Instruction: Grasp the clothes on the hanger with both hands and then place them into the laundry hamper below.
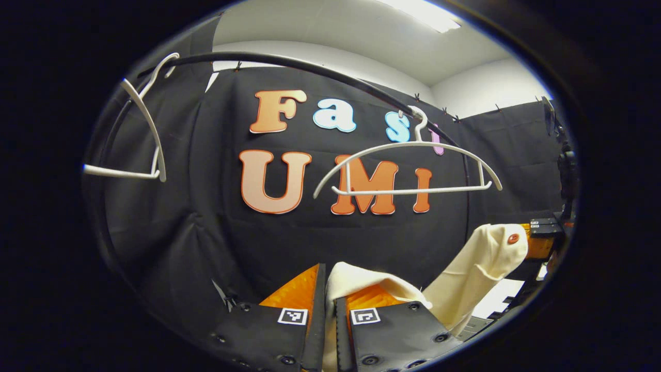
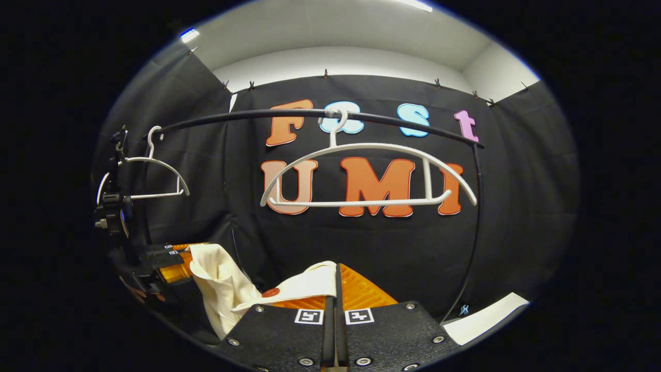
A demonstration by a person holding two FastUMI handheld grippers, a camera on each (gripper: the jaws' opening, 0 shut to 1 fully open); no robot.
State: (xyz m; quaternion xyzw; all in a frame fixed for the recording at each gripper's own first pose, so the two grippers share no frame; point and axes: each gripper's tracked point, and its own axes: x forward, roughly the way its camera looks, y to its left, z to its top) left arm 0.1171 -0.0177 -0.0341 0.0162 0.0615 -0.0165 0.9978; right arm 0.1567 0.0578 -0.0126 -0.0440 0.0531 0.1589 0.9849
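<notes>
In the left gripper view, the left gripper (image 1: 330, 289) is clamped on a fold of the cream garment (image 1: 480, 268), which rises between its fingers and drapes off to the right, where the right gripper (image 1: 539, 237) holds the other end beside a red button (image 1: 513, 238). In the right gripper view, the right gripper (image 2: 334, 289) is pressed together on the garment's (image 2: 222, 289) edge, the cloth trailing left to the left gripper (image 2: 162, 263) farther off. Beyond, two bare white hangers (image 2: 361, 175) (image 2: 150, 175) hang from a black curved rail (image 2: 403, 123) before the black cloth wall. The garment is off the hangers, stretched between both grippers below the rail.
</notes>
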